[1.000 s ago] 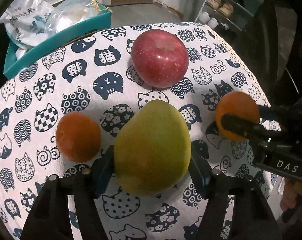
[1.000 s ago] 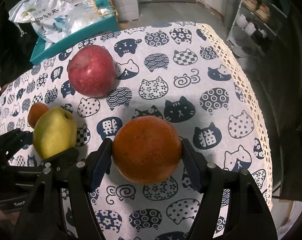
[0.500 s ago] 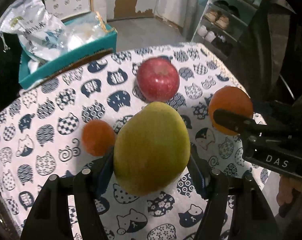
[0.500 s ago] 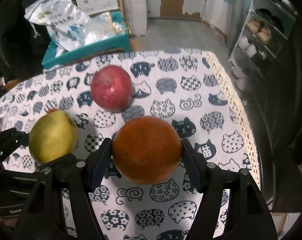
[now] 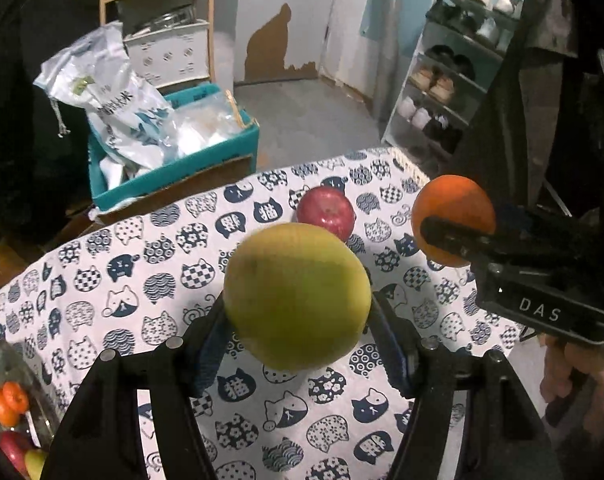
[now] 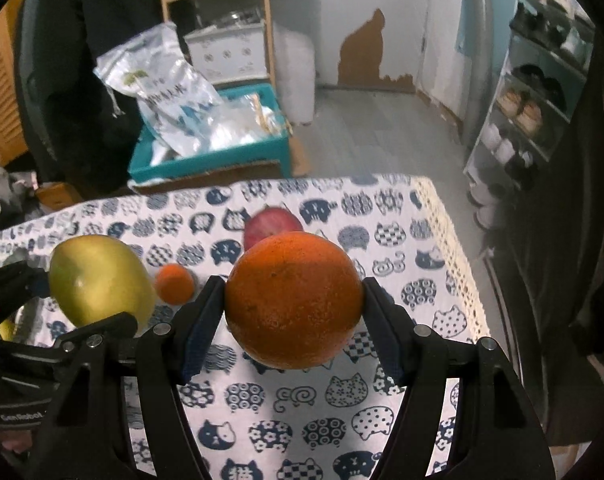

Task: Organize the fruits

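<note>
My left gripper (image 5: 298, 312) is shut on a yellow-green pear (image 5: 297, 295) and holds it well above the table. My right gripper (image 6: 294, 300) is shut on a large orange (image 6: 294, 299), also lifted; it shows in the left wrist view (image 5: 454, 220) at the right. The pear shows in the right wrist view (image 6: 100, 280) at the left. A red apple (image 5: 325, 211) sits on the cat-print tablecloth (image 5: 102, 280) at the far side. A small orange (image 6: 175, 283) lies on the cloth beside the pear.
A clear container with small oranges and other fruit (image 5: 10, 412) sits at the table's left edge. A teal box with plastic bags (image 5: 174, 160) stands on the floor behind the table. A shoe rack (image 5: 454, 80) is at the right.
Both grippers have risen with their fruit, away from the table. The apple and small orange stay on the cloth and look smaller.
</note>
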Motion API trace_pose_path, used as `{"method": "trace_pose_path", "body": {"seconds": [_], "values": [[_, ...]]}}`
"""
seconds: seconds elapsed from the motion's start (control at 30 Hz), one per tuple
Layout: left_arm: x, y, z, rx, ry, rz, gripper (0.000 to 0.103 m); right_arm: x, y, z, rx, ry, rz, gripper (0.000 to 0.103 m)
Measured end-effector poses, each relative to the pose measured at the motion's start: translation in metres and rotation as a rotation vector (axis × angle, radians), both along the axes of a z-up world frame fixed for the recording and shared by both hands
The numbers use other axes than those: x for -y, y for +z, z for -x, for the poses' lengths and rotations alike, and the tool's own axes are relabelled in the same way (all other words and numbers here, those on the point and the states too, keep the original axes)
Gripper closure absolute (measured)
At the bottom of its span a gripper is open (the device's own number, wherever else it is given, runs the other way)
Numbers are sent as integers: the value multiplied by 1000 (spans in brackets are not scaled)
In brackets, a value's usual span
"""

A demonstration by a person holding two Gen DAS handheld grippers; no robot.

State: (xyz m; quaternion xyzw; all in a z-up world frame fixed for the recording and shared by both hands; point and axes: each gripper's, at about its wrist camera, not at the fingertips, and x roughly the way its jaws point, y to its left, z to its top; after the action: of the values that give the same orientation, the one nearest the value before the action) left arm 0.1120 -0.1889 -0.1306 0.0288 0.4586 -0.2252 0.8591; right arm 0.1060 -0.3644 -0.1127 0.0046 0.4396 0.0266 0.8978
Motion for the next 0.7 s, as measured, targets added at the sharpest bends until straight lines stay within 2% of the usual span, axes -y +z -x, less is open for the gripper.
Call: {"method": "trace_pose_path", "body": {"seconds": [0.27,0.37,0.4,0.43,0.5,0.53,0.63,0.67,0.7], "values": [[-14,33,20,69,7,32,36,-22,34,12,67,49,-12,34],[-20,40,25,82,10,43,41,-31,42,16,86,68,-14,34],[-22,42,26,89,10,46,59,-34,45,17,89,73,-14,34],[-26,47,29,110,12,51,97,-36,47,18,94,80,-15,34],[-29,56,30,125,4,52,92,-42,50,20,102,93,-14,34],[-31,60,31,141,8,43,85,-45,51,20,105,99,-7,34],[-37,46,24,112,11,40,71,-45,42,17,74,80,-7,34],[-39,37,21,89,17,41,65,-43,36,15,60,70,-25,34],[-41,25,19,60,23,40,52,-42,29,13,46,65,-33,34]]}}
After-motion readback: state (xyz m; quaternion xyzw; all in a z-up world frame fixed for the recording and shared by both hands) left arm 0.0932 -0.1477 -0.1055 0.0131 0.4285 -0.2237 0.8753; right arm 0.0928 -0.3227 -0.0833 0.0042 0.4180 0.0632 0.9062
